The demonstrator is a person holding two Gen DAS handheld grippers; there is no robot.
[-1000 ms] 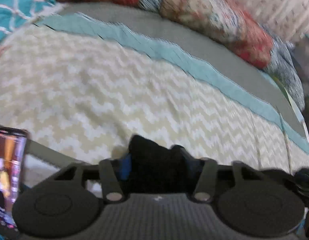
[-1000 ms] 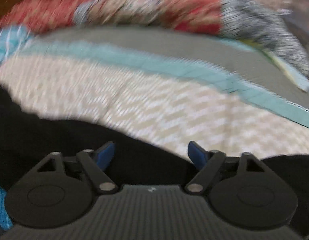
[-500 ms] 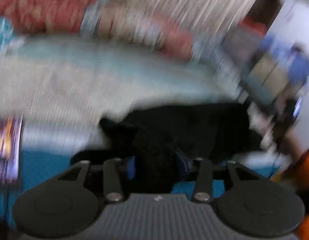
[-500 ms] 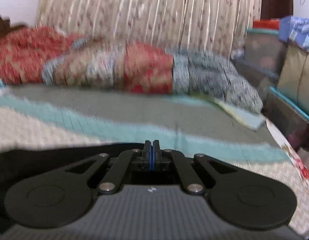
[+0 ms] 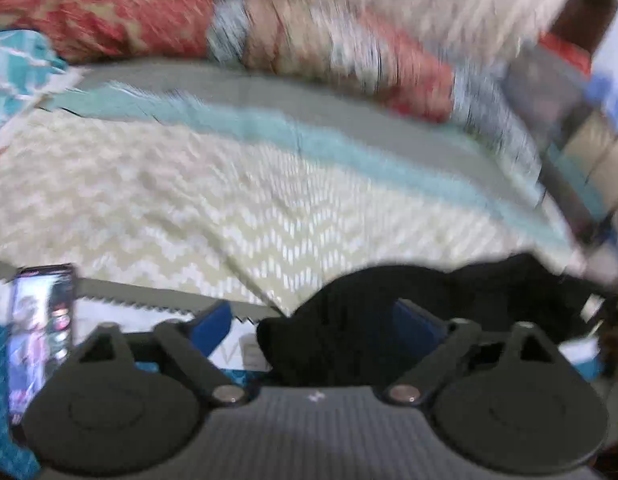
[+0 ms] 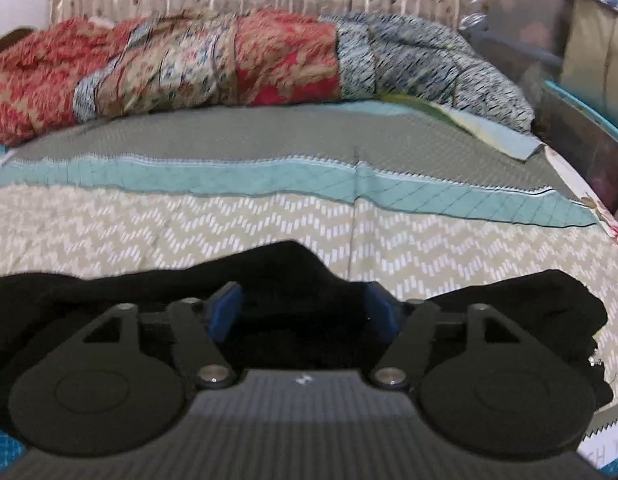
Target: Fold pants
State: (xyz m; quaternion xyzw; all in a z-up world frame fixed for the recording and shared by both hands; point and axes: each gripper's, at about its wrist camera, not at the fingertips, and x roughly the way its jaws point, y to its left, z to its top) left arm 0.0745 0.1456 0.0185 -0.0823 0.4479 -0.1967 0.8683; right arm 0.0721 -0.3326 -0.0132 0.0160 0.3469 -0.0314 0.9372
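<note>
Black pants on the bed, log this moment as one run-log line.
left gripper: jaws just opened, open | right gripper: jaws just opened, open | black pants: released, on bedspread

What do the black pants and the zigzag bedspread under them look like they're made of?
Black pants: a soft, matte cloth, possibly knit or fleece; it slumps in thick rounded folds with no shine. The weave is too dark to make out.

Zigzag bedspread: thin printed cloth, probably cotton; flat and matte, with a crisp white-on-beige pattern and a seam down the panel.
</note>
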